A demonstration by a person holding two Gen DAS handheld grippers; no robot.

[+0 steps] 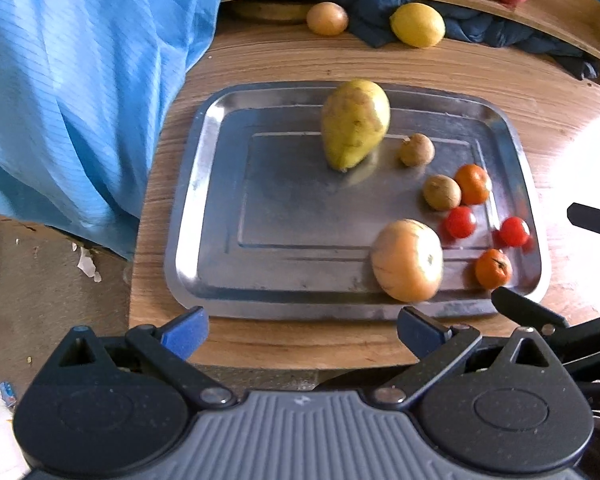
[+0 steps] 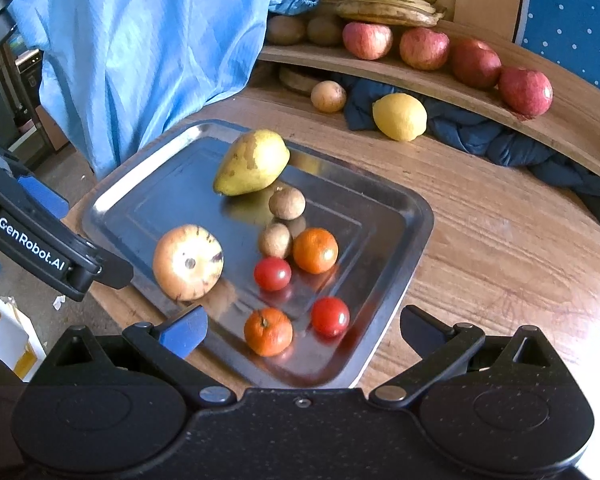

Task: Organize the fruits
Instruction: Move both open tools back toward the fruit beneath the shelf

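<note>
Spread fingers (image 1: pixel 302 334) above wooden table (image 1: pixel 440 68)

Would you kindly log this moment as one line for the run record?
left tongs: open, empty | right tongs: open, empty | tray: pear, two oranges, two tomatoes | shelf: apples, bananas

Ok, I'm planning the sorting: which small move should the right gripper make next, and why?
Probably ease the right gripper forward onto the nearest orange. Its jaws stand open and empty, and that fruit lies on the tray right ahead.
</note>
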